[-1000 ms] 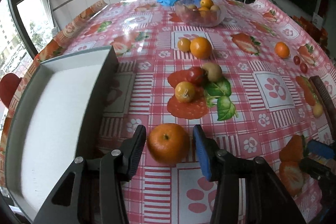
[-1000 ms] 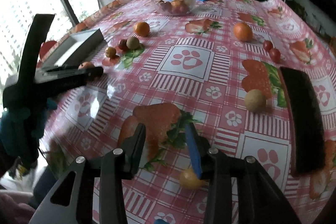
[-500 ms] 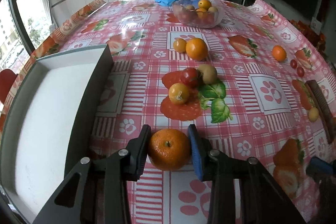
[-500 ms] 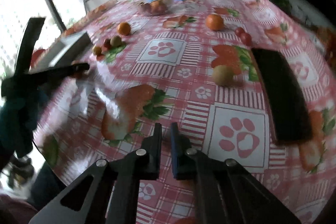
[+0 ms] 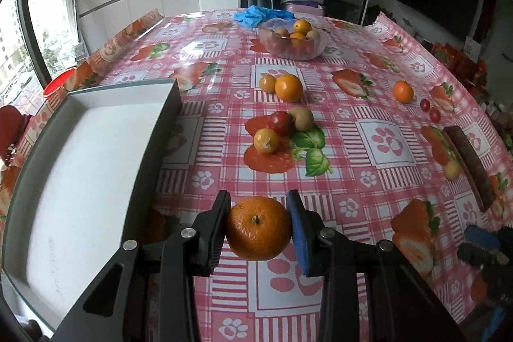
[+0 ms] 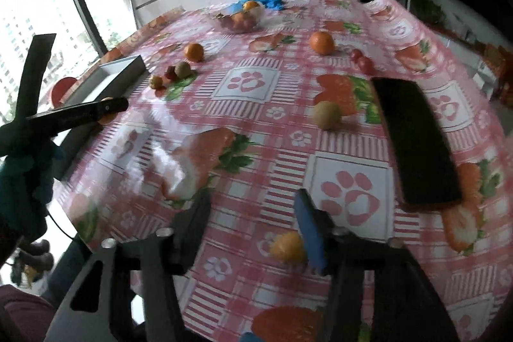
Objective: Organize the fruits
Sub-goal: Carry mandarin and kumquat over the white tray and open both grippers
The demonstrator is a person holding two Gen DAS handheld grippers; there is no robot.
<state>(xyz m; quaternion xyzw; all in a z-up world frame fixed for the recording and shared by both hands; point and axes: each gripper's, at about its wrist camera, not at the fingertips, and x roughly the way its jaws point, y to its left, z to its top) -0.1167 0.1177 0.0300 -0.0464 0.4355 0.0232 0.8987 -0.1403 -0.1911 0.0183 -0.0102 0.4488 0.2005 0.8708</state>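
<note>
The big table (image 5: 378,137) has fruit lying all over it. The white tray (image 5: 80,169) at its left edge has nothing in it, so the sorting has hardly begun. A clear bowl (image 5: 292,41) near the far edge holds some fruit. The left gripper (image 5: 258,221) pinches an orange (image 5: 258,227) beside the tray. The right gripper (image 6: 253,223) has its fingers spread near a small yellow fruit (image 6: 286,246).
</note>
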